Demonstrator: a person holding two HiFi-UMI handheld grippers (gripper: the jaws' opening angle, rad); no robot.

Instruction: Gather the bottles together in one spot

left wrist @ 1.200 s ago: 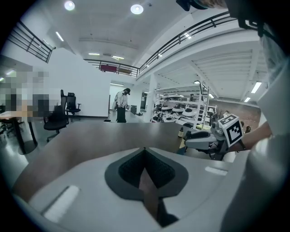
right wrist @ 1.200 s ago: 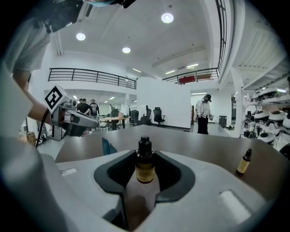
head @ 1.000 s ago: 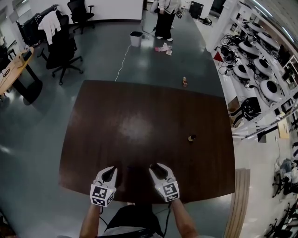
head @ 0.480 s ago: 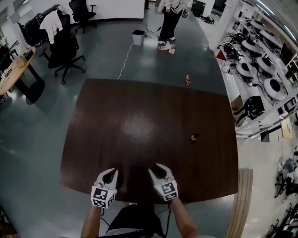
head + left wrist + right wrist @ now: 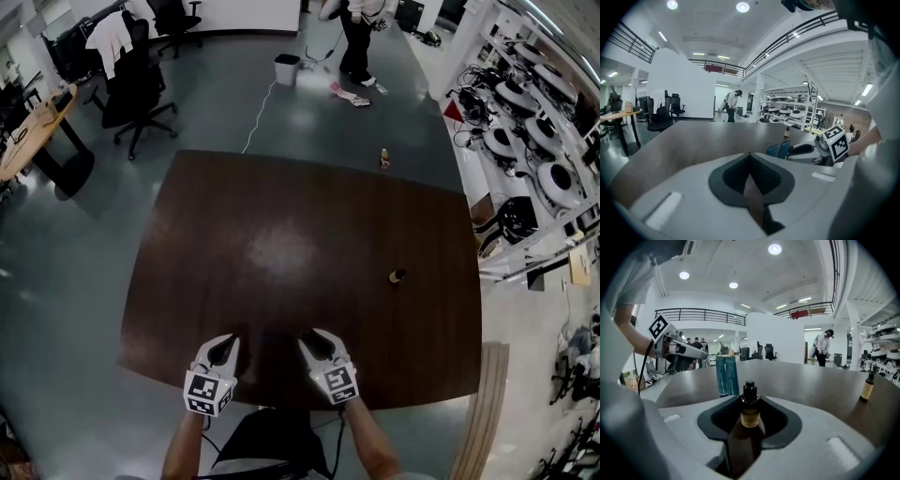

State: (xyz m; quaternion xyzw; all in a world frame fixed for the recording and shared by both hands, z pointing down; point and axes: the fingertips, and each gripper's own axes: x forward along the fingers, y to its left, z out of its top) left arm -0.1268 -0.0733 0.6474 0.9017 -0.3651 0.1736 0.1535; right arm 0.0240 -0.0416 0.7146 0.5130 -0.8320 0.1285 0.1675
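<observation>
Only the person (image 5: 361, 33) across the room has walked right since a second ago; nothing on the table (image 5: 281, 281) has shifted.

We count one table, two grippers, three bottles. Our left gripper (image 5: 227, 340) is pressed together, empty; our right gripper (image 5: 311, 338) pinches a brown bottle (image 5: 750, 420) upright near the table's front edge. Gathering looks barely begun to us: a second bottle (image 5: 397, 277) stands alone toward the table's right side, and a third bottle (image 5: 383, 157) stands well apart at the far edge, on the table or just past it we cannot tell. Both remain to be brought to one spot.
</observation>
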